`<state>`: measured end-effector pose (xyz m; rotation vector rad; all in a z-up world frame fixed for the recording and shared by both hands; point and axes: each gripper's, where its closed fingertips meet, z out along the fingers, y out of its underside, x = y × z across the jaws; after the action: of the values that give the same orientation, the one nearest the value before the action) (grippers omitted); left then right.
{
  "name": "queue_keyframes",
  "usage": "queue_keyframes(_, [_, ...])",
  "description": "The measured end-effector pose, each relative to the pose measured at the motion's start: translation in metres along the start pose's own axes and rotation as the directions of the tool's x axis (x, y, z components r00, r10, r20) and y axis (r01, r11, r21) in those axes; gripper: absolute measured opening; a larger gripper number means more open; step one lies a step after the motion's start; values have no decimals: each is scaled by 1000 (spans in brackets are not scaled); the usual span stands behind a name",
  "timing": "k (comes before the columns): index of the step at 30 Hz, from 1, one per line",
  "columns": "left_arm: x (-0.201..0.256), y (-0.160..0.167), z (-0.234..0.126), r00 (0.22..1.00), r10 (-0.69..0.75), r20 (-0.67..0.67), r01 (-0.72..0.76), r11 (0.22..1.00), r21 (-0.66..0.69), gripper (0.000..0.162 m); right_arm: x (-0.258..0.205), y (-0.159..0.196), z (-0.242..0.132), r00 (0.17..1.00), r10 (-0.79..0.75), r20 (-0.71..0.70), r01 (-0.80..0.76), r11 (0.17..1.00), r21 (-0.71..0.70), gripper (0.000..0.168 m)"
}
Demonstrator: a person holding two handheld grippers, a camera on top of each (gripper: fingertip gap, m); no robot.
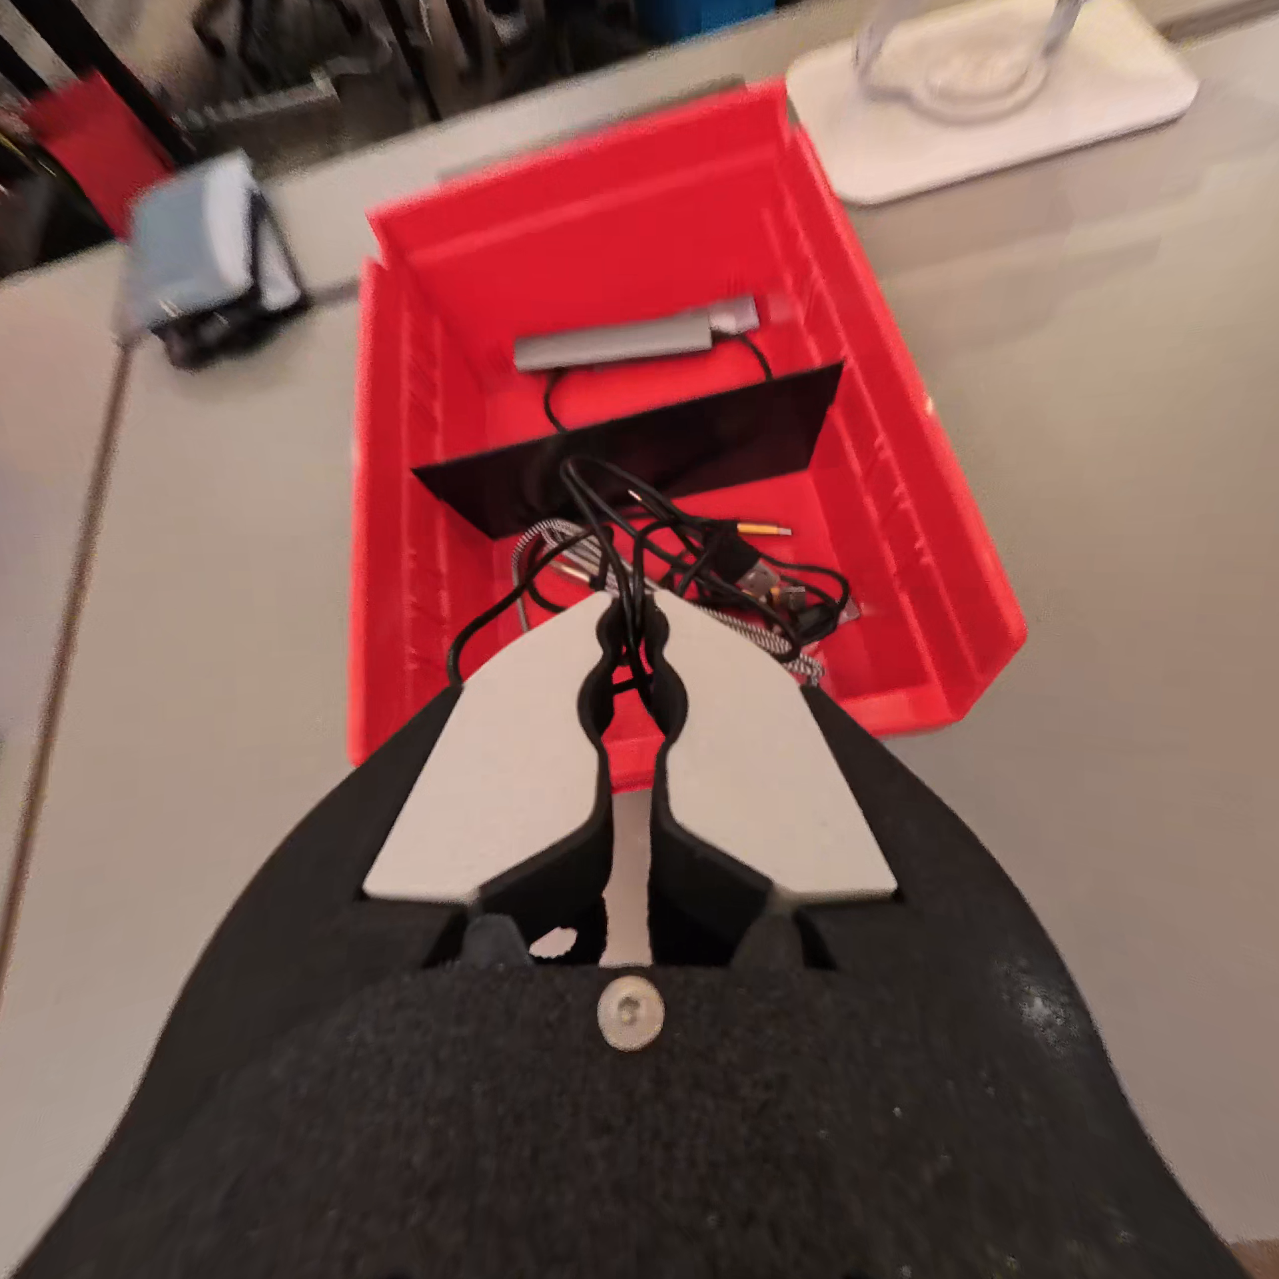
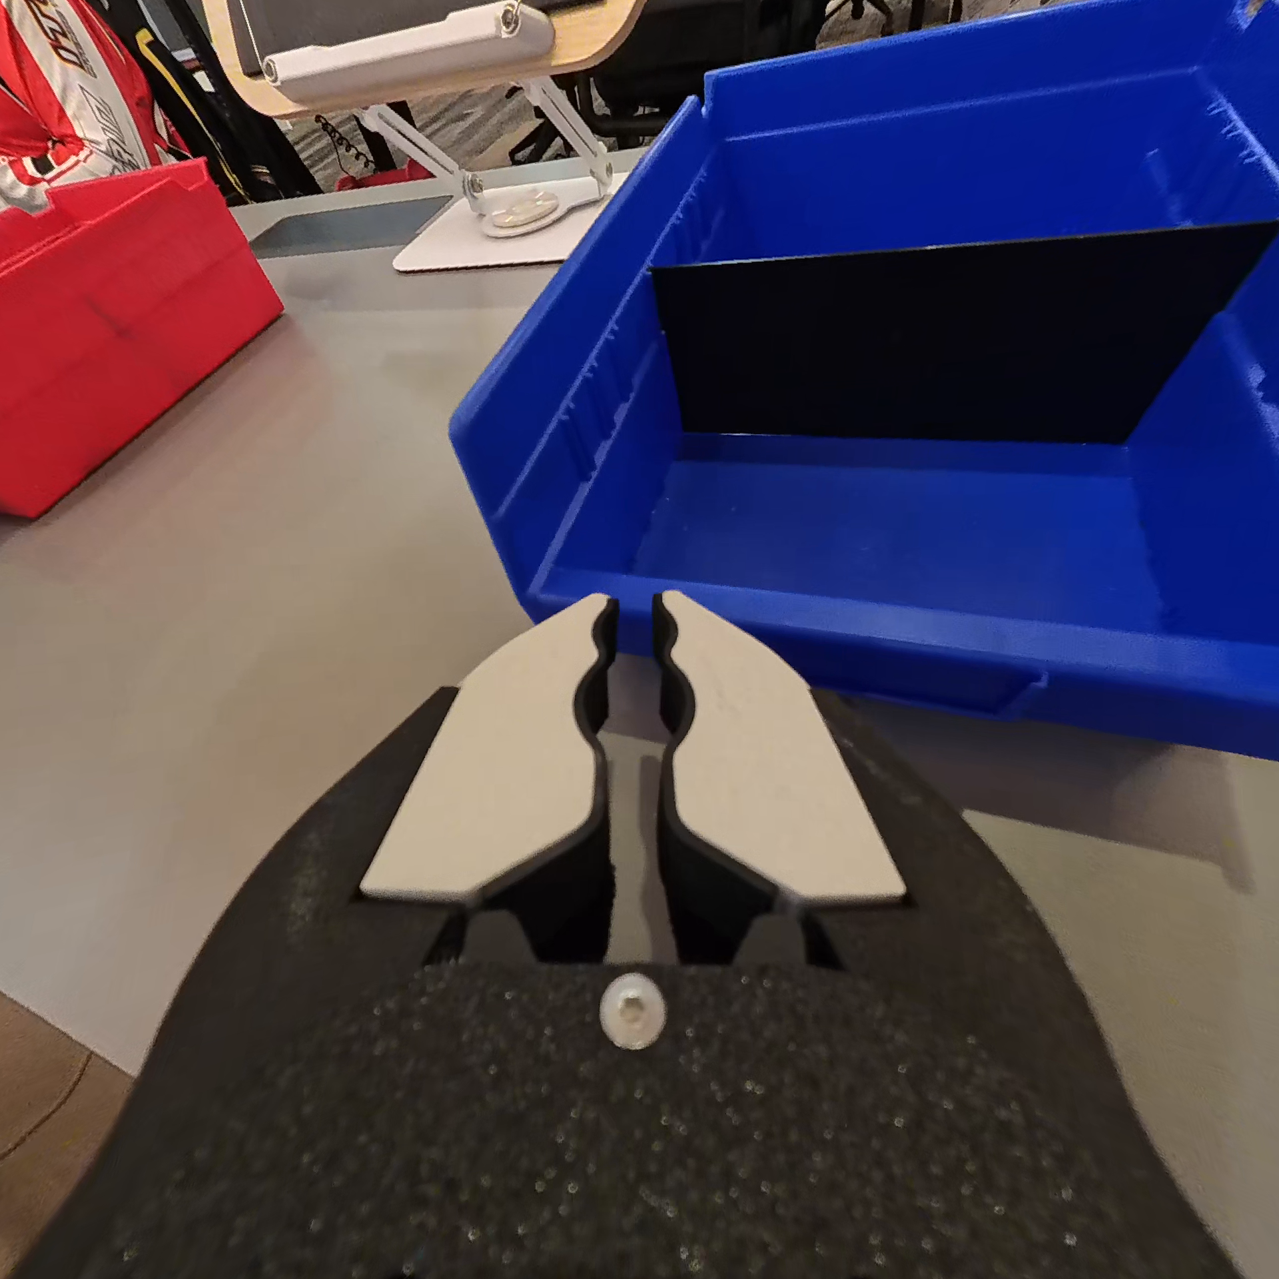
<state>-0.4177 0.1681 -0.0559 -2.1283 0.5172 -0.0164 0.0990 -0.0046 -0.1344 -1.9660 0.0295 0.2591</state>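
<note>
My left gripper [image 1: 631, 601] is shut on a thin black cable [image 1: 609, 533] and holds it over the near compartment of a red bin [image 1: 920, 526]. That compartment holds a tangle of black and braided cables [image 1: 733, 581]. A black divider [image 1: 657, 443] splits the bin. A grey flat hub [image 1: 616, 342] lies in the far compartment. My right gripper [image 2: 633, 602] is nearly shut with a narrow gap between its tips and holds nothing. It hovers just before the front lip of a blue bin [image 2: 865, 630] with a black divider [image 2: 934, 346]; the near compartment shows nothing inside.
A white stand base [image 1: 990, 131] sits behind the red bin on the grey table [image 1: 207, 554]. A grey and black box [image 1: 207, 256] stands at the far left. In the right wrist view the red bin [image 2: 118, 332] sits left, and a white stand [image 2: 498, 228] behind. There is about 55 centimeters between the tips of the two grippers.
</note>
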Motion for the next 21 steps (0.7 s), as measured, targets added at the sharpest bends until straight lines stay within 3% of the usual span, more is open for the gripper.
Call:
queue_keyframes(5, [9, -58, -51, 1000, 23, 7, -24, 964, 264, 5, -2, 0, -1, 1000, 3, 7, -3, 1000, 2, 8])
queue_keyframes(8, [42, -86, -77, 994, 20, -105, 25, 909, 416, 5, -3, -1, -2, 1000, 6, 12, -6, 1000, 8, 8])
queue_keyframes(11, [102, -95, -83, 949, 38, -314, 115, 883, 455, 5, -4, -1, -2, 1000, 10, 22, -10, 1000, 10, 8])
queue_keyframes(16, [222, -59, -51, 818, 109, -564, 108, 935, 338, 5, -13, -8, -5, 999, -24, 33, 23, 999, 47, 8])
queue_keyframes(21, [294, 4, -6, 790, -20, -612, 128, 983, 133, 5, -30, -11, -4, 993, -88, 75, 83, 994, 69, 8])
